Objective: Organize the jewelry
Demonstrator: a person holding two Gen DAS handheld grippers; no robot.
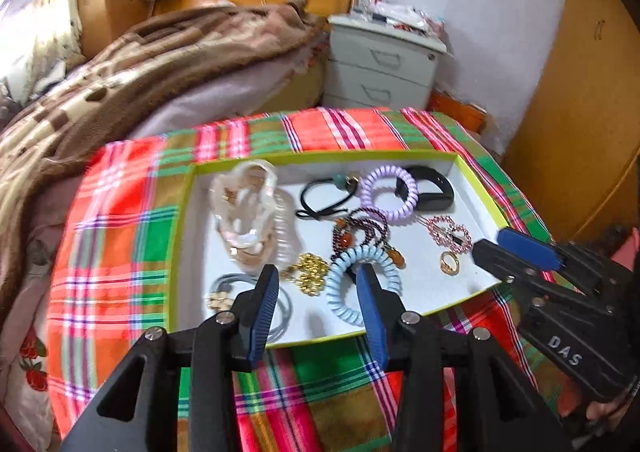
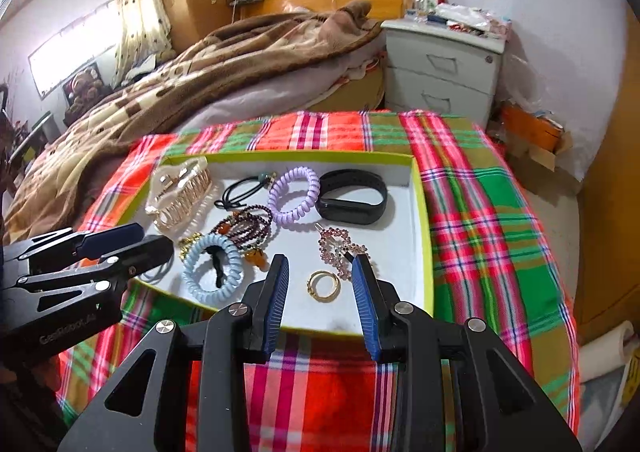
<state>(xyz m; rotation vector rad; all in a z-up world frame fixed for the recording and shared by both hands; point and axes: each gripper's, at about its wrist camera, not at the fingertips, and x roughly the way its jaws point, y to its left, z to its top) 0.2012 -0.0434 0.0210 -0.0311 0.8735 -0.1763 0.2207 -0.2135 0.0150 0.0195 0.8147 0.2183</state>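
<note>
A white tray with a green rim [image 1: 320, 156] [image 2: 280, 156] sits on the plaid cloth and holds the jewelry. My left gripper [image 1: 318, 272] [image 2: 148, 238] hangs open above the tray's near side, over a gold chain [image 1: 310, 272] and beside a light blue spiral hair tie [image 1: 336, 292] [image 2: 192, 276]. My right gripper [image 2: 320, 262] [image 1: 492, 244] hangs open above a gold ring [image 2: 312, 284] [image 1: 446, 264], next to a pink beaded clip [image 2: 340, 248]. Nothing is between either pair of fingers. A purple spiral tie [image 2: 276, 200], a black band [image 2: 352, 208] and a clear hair claw [image 2: 180, 192] lie farther back.
The tray also holds a dark bead bracelet [image 2: 248, 228], a black elastic [image 2: 240, 188] and a grey tie [image 1: 218, 300]. The plaid cloth [image 2: 480, 212] covers the table. Behind stand a bed with a brown blanket [image 2: 240, 52] and a white nightstand [image 2: 440, 68].
</note>
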